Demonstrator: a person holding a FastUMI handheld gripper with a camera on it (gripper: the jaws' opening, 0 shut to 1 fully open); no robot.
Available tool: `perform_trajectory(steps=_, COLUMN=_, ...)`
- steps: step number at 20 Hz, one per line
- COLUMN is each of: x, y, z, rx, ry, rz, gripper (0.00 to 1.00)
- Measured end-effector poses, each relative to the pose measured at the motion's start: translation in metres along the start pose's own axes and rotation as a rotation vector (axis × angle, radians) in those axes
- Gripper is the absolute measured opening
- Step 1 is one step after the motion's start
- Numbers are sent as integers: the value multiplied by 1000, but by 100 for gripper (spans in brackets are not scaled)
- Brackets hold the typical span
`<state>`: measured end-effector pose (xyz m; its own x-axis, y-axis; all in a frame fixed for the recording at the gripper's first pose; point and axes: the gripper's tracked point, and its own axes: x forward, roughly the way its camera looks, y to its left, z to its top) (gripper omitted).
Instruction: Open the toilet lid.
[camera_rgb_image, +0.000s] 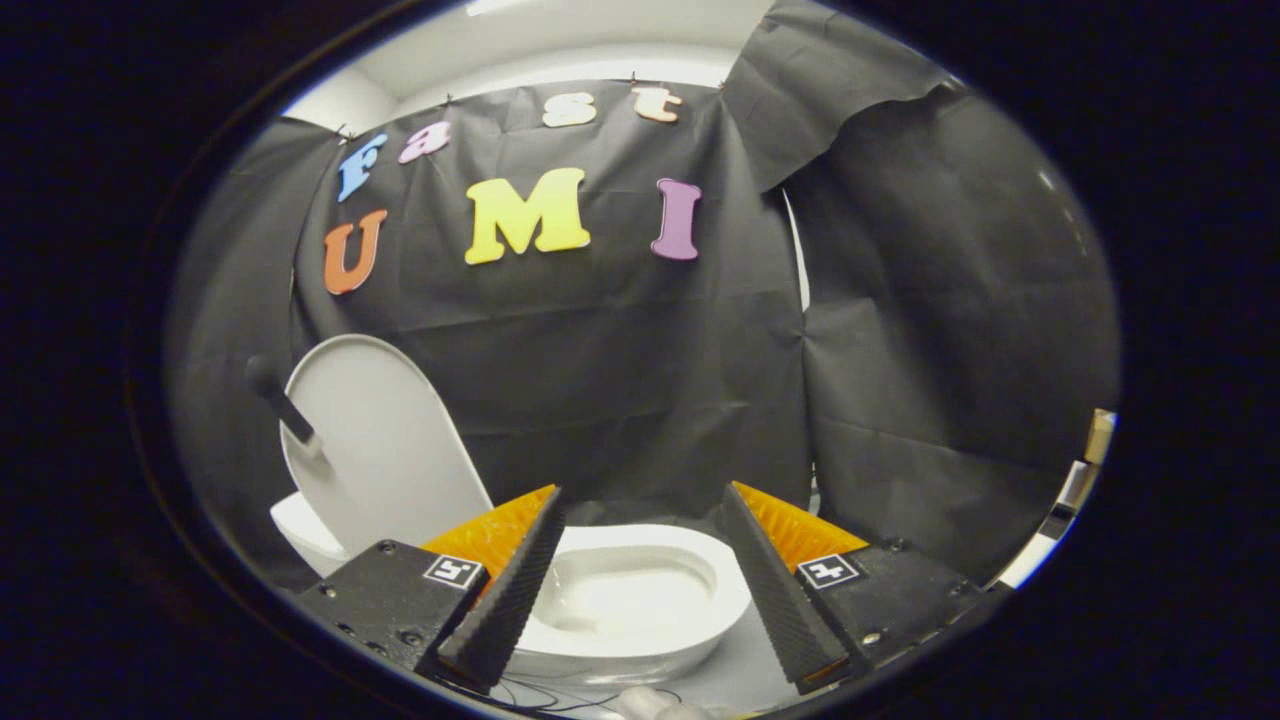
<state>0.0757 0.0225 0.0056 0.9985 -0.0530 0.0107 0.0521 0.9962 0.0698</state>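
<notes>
Standing raised, toilet lid (375, 440) leans back toward black cloth wall (620, 380); toilet bowl (625, 600) exposed between claw (640, 515) fingers, spread wide, gripping nothing.

Claw (640, 510): two long wedge-shaped fingers (505, 600) with ridged, ribbed inner faces, tapering toward tips. Each finger mounts on dark boxy block (385, 590) with rounded corners, small screws set along top. White square fiducial marker (453, 571) on each block. Thin dark cables beneath blocks.
</notes>
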Motion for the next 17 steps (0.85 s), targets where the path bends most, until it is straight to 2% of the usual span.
perform_trajectory(steps=4, x=-7, y=-3, z=-12, rx=-71, ry=-12, rz=-11, gripper=99)
perform_trajectory(steps=7, x=-12, y=0, z=-14, rx=-64, ry=-28, rz=25, gripper=99)
perform_trajectory(steps=14, x=-14, y=-14, z=-21, rx=-50, ry=-27, rz=10, gripper=99)
perform_trajectory(steps=17, x=-14, y=-9, z=-21, rx=-45, ry=-28, rz=30, gripper=99)
